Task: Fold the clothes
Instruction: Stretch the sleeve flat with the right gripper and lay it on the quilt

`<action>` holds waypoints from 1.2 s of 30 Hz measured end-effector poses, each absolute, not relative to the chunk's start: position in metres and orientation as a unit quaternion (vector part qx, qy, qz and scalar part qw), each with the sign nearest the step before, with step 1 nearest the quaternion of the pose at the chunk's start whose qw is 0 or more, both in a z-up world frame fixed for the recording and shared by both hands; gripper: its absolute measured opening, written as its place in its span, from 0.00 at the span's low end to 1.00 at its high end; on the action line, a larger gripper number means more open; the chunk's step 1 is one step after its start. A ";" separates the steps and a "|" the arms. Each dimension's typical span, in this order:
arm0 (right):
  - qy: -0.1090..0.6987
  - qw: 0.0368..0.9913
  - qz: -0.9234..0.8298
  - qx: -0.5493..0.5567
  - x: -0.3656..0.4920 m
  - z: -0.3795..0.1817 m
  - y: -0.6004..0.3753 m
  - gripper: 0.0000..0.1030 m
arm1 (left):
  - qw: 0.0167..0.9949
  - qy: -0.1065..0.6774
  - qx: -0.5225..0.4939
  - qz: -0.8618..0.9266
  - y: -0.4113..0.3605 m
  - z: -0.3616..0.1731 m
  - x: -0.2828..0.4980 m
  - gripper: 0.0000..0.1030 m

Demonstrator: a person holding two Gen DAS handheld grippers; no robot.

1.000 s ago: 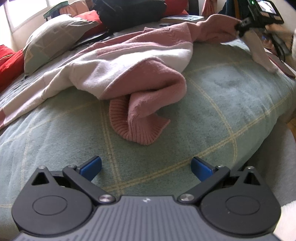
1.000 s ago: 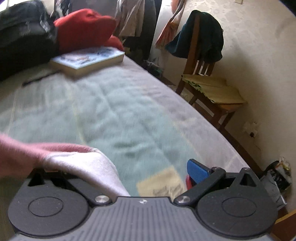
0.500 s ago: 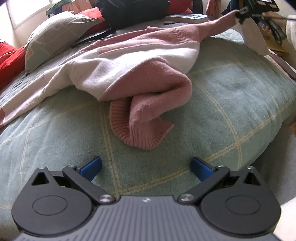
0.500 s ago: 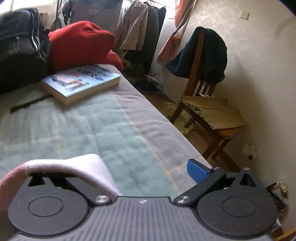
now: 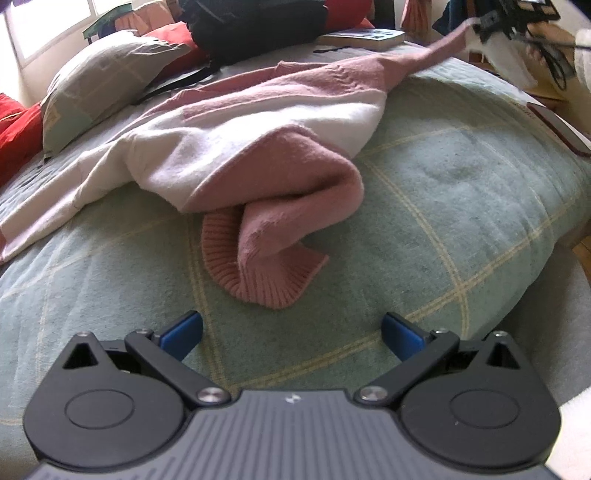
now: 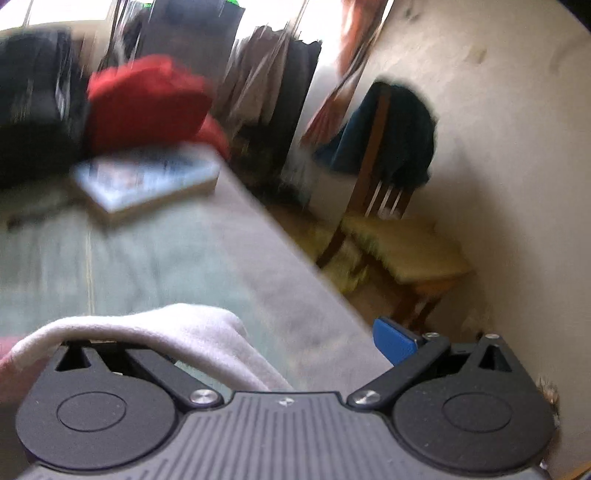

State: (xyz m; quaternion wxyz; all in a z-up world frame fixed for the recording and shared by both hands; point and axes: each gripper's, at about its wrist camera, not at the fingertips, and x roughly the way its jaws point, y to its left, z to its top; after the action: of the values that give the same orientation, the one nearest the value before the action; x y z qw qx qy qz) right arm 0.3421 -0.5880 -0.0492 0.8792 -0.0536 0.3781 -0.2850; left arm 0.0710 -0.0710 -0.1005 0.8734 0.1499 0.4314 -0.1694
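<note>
A pink and white sweater lies crumpled on the green checked bedspread. One pink sleeve with a ribbed cuff curls toward me. My left gripper is open and empty, just short of that cuff. My right gripper shows at the top right of the left wrist view, lifting the sweater's far end. In the right wrist view the white fabric drapes over the left finger of my right gripper; the blue right pad stands wide apart.
A grey pillow, a red cushion, a black bag and a book lie at the bed's far end. A dark red phone lies near the right edge. A wooden chair stands beside the bed.
My right gripper has lifted the sweater's far end up and away, stretching it. The right wrist view is now blurred from motion. My left gripper has barely moved.
</note>
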 end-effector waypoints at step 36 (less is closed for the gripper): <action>0.399 0.915 -0.035 0.042 0.336 -0.033 -0.460 1.00 | 0.883 0.418 0.144 -0.157 -0.059 -0.090 0.065 0.99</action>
State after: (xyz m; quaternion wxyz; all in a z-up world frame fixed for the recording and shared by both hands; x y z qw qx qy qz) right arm 0.3355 -0.4602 -0.0333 0.9153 0.0421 0.3992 -0.0346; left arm 0.0648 -0.0591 -0.0898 0.8833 0.1439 0.4176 -0.1573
